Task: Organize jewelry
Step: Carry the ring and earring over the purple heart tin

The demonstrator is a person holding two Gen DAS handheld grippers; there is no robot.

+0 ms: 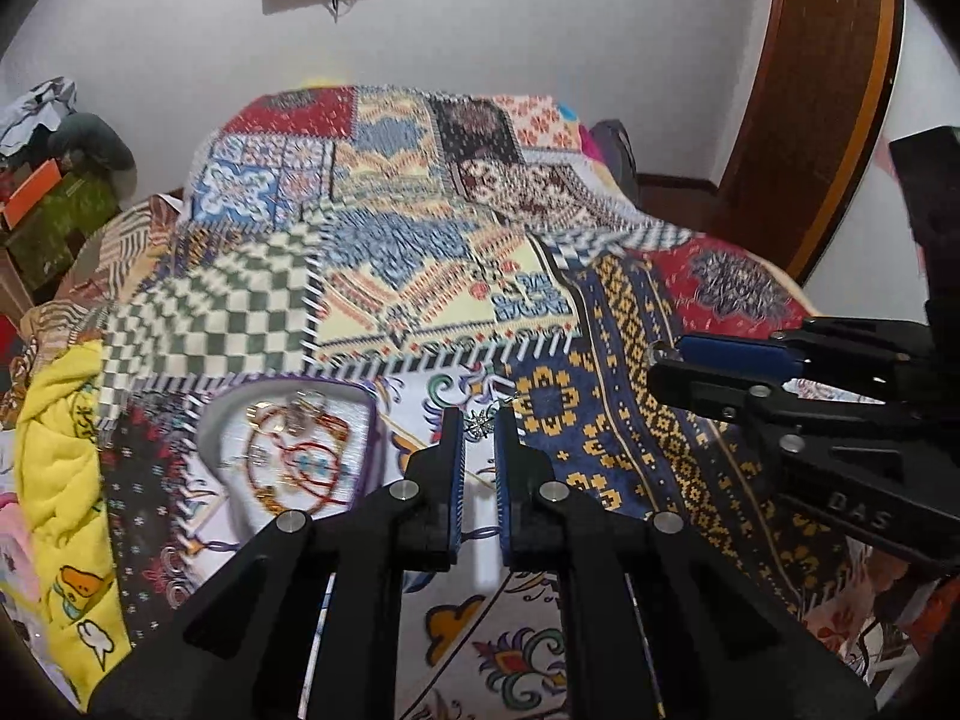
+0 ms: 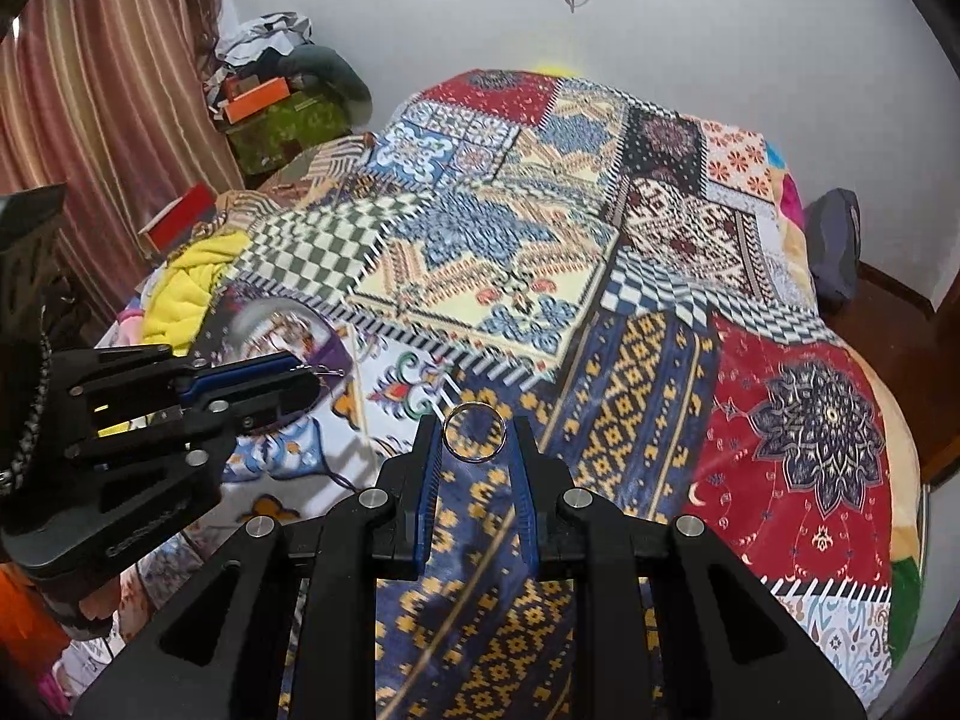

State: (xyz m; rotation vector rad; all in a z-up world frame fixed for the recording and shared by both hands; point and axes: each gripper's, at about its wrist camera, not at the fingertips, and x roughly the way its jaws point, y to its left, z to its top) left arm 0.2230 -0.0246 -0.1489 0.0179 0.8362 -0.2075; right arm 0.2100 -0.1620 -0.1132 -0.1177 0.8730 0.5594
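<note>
**Two tools, one ring, one star piece, one tray of jewelry on the bed**

Quick count: two tools, each with something pinched. The right tool (image 2: 474, 435) has a single plain silver ring (image 2: 474, 434) clamped between its blue pads, right at the fingertips. The ring's open face looks back at the wrist camera, so its hole axis runs roughly along the fingers, and it spans the narrow gap pad to pad. The left tool (image 1: 480, 423) is closed down on one small silvery star-shaped piece (image 1: 480, 423), also right at the tips; looks like an earring or pendant but it's too small to say. In the right wrist view something thin and wiry sticks out past that tool's tips.

One container: a shallow tray with a purple rim (image 1: 372, 420), lying on the bed just left of the left tool's fingers. It's got a tangle inside: red beaded strands (image 1: 300, 468) looped around, plus some gold and silver bits near the far edge. Too blurry to count them.

Everything's over the patchwork bedspread (image 2: 540, 252). The right tool sits off to the right of the left one, well apart, above the navy and yellow patch. There's a yellow cloth (image 1: 60, 420) bunched further left beyond the tray.
</note>
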